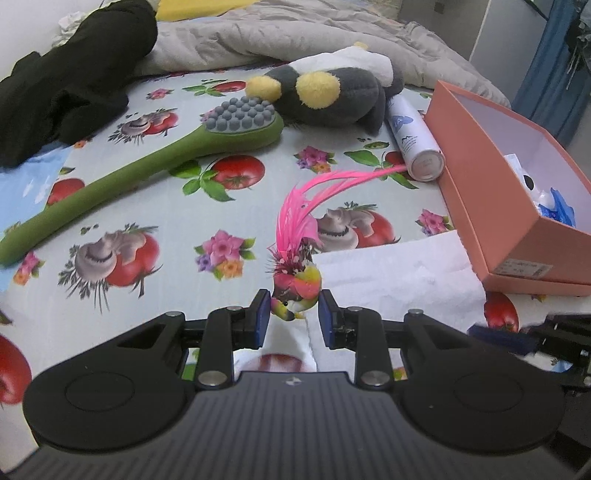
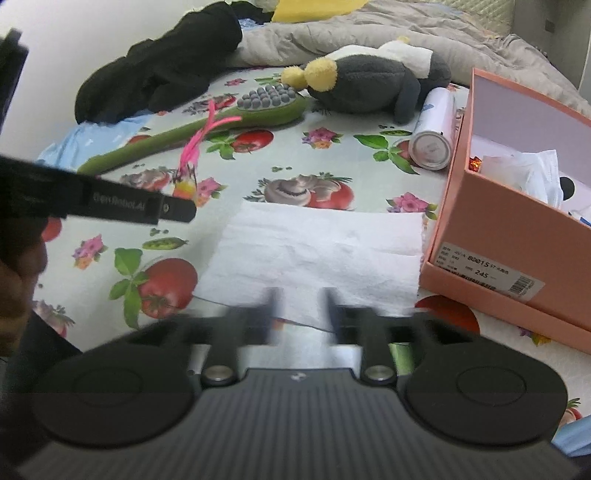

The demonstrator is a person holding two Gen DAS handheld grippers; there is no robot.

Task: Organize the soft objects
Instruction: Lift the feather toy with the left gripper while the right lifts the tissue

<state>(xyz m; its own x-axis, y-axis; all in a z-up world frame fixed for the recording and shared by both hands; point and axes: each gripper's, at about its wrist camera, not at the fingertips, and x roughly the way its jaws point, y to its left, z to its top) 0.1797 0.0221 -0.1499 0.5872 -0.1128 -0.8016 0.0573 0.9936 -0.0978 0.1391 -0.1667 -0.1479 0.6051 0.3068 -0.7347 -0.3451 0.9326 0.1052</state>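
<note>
My left gripper (image 1: 294, 314) is shut on a small multicoloured toy bird (image 1: 297, 284) with long pink tail feathers, held just above the patterned bedsheet. The bird also shows in the right wrist view (image 2: 184, 190), at the tip of the left gripper's finger. My right gripper (image 2: 300, 314) is open and empty, blurred, over the near edge of a white paper towel (image 2: 317, 251). A grey and yellow plush toy (image 1: 332, 92) lies at the back. A pink cardboard box (image 1: 509, 206) stands at the right with soft white and blue items inside.
A green long-handled massage brush (image 1: 147, 173) lies at the left. A white spray can (image 1: 413, 140) lies beside the box. Black clothing (image 1: 74, 74) and a grey quilt (image 1: 277, 33) lie at the back of the bed.
</note>
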